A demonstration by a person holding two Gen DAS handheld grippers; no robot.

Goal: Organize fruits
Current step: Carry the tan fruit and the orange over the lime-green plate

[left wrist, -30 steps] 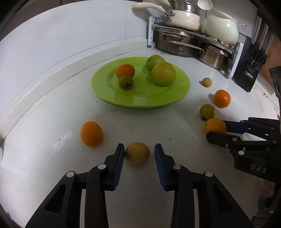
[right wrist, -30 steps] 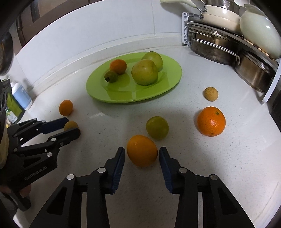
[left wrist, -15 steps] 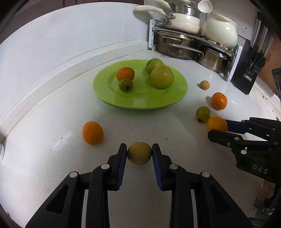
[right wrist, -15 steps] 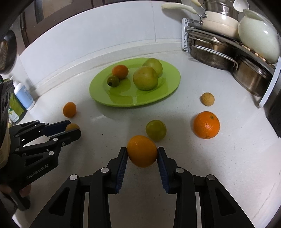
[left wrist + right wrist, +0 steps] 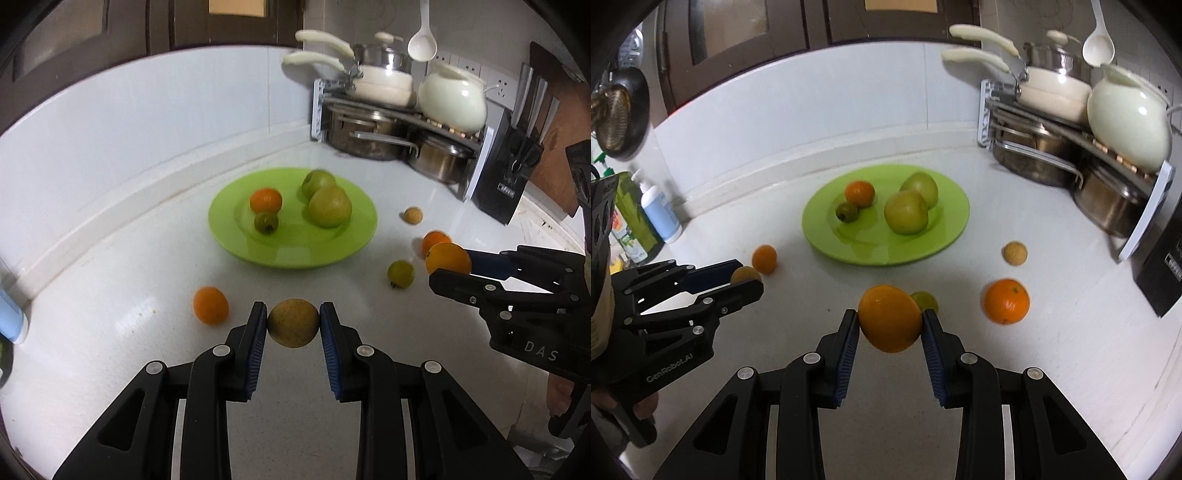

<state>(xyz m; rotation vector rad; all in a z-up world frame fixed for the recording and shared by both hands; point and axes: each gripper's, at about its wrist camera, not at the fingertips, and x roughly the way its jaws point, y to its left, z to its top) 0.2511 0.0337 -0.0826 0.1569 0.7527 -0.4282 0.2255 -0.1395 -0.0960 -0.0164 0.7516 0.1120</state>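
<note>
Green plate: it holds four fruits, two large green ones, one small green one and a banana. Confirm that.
Not quite. The green plate holds four fruits, but there is no banana: the fourth is a small orange, beside the small green fruit. The two large green fruits are there as stated. The right wrist view shows it.

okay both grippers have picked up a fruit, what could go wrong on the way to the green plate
1. The round yellow-brown fruit is pinched only at its sides by the left gripper; it could slip out.
2. The round green plate already holds four fruits; setting down the big orange from the right gripper may knock them rolling.
3. Both grippers heading for one plate could collide.
</note>
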